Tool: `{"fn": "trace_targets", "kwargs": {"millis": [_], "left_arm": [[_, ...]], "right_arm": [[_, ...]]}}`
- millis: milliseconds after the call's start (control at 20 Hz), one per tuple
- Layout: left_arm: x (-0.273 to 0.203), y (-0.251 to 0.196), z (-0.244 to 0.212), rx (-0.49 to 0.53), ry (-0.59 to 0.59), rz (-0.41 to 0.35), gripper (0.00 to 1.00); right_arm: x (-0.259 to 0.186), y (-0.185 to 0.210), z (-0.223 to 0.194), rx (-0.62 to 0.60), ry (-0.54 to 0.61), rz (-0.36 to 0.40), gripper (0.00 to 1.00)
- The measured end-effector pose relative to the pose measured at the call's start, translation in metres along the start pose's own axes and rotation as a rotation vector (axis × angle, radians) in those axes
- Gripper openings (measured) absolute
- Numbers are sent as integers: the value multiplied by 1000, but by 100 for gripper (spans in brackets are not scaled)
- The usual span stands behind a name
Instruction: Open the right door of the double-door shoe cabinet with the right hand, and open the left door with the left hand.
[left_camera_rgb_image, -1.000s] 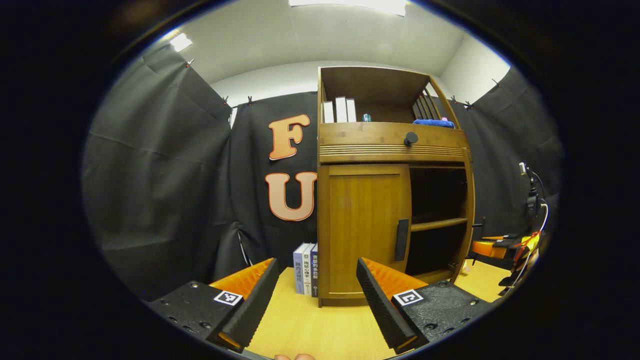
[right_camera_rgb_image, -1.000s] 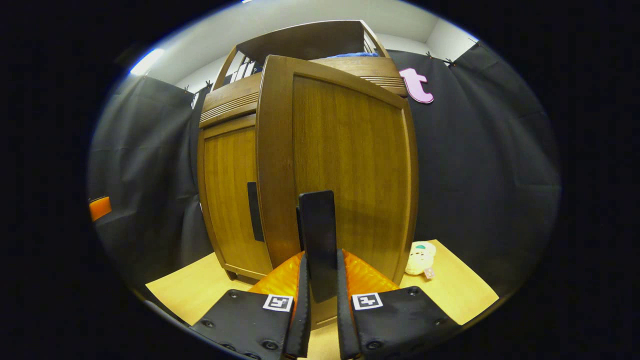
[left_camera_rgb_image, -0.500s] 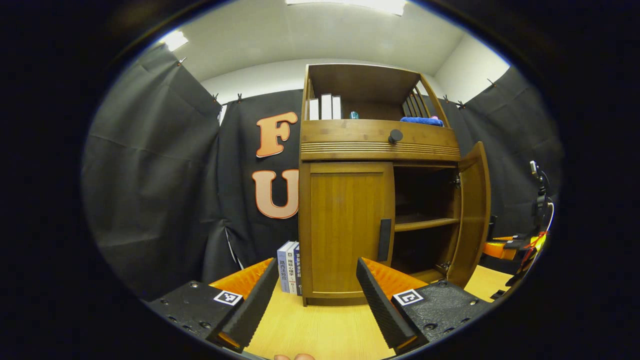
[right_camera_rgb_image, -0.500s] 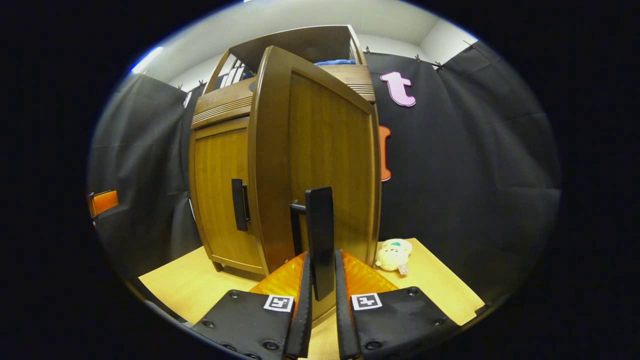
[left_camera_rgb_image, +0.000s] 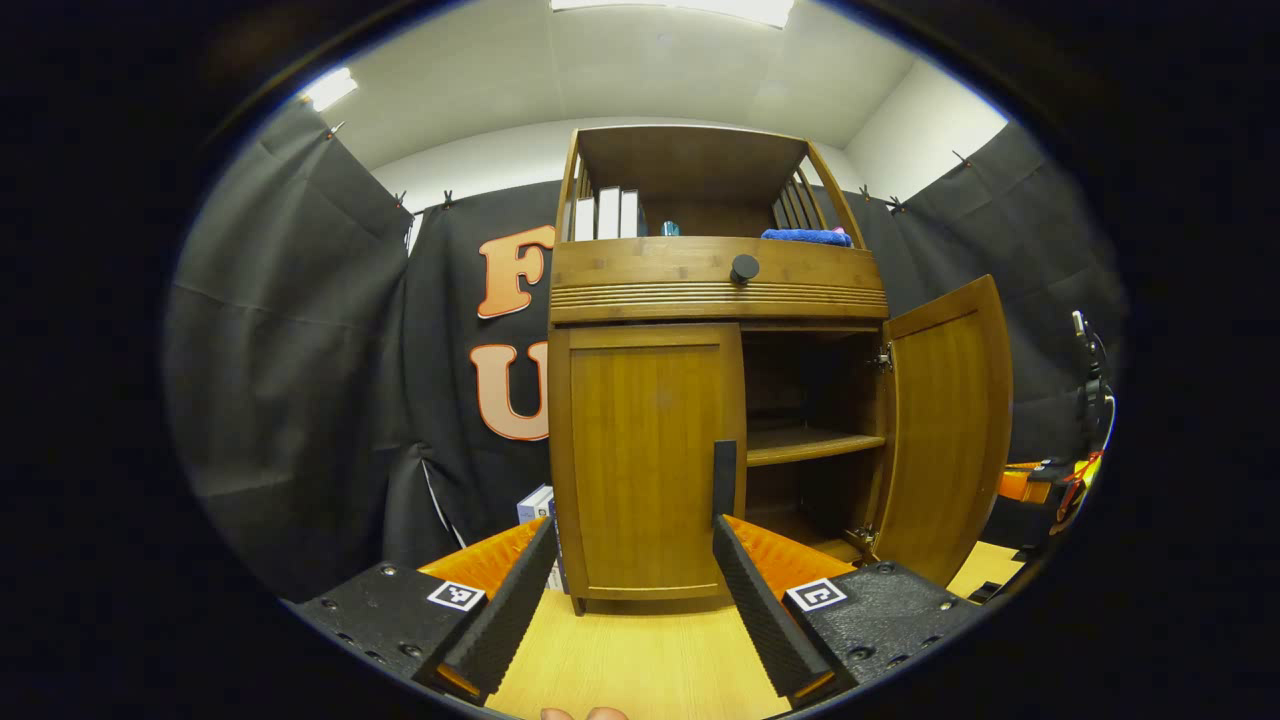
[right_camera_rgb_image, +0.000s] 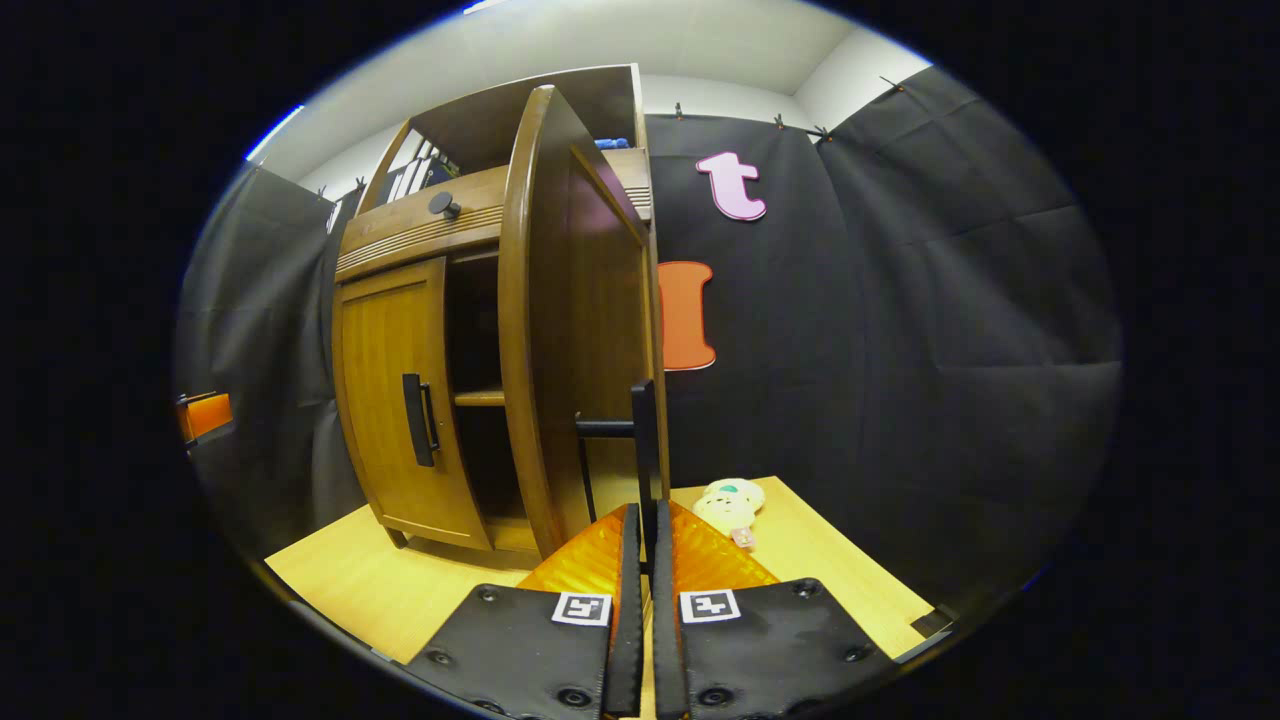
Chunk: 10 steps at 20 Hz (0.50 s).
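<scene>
Risk lies mostly with the right door (left_camera_rgb_image: 945, 425) now: the right hand-held gripper (right_camera_rgb_image: 646, 560) has its two fingers pinched on the slim black handle (right_camera_rgb_image: 648, 450), and since the door already stands swung well out from the shoe cabinet (left_camera_rgb_image: 715, 290), pulling further along a straight line rather than the hinge's arc could twist the handle out of the pads or strain the hinges; letting go abruptly might let the door drift back. The second hazard, as I judge it, is the approach on the other side: the left hand-held gripper (left_camera_rgb_image: 632, 600) is spread wide above the bench (left_camera_rgb_image: 640, 660), clear of the cabinet, aimed at the closed left door (left_camera_rgb_image: 645, 460), whose dark handle (left_camera_rgb_image: 724, 482) sits at the door's inner edge just above the right-side finger; a misaligned closing would clip the door's face or slide off the narrow bar. Compared with half a second ago, the right door has opened much wider, so that the left gripper view shows its inner face broadly and the right gripper view sees it nearly edge-on with the shelf (left_camera_rgb_image: 812, 445) exposed. The left hand-held gripper has come nearer to the left door, equally spread.
</scene>
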<state>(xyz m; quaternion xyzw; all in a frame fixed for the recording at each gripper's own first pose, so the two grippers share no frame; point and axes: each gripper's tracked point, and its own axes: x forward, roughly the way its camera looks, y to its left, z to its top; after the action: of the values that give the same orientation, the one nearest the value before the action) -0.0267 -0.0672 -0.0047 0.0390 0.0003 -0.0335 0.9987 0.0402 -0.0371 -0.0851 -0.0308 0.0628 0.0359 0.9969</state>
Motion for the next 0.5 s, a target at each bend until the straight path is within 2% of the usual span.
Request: {"fn": "trace_targets", "kwargs": {"millis": [300, 350, 450, 500], "left_arm": [[4, -31, 6, 9, -9, -38, 94], [5, -37, 6, 10, -8, -46, 92], [8, -46, 5, 18, -3, -57, 92], [11, -52, 3, 22, 2, -62, 92]], "right_arm": [[-4, -40, -2, 13, -7, -34, 12], [-11, -48, -3, 18, -4, -44, 12], [-11, -63, -4, 23, -10, -59, 8], [-13, -68, -4, 30, -11, -60, 0]]}}
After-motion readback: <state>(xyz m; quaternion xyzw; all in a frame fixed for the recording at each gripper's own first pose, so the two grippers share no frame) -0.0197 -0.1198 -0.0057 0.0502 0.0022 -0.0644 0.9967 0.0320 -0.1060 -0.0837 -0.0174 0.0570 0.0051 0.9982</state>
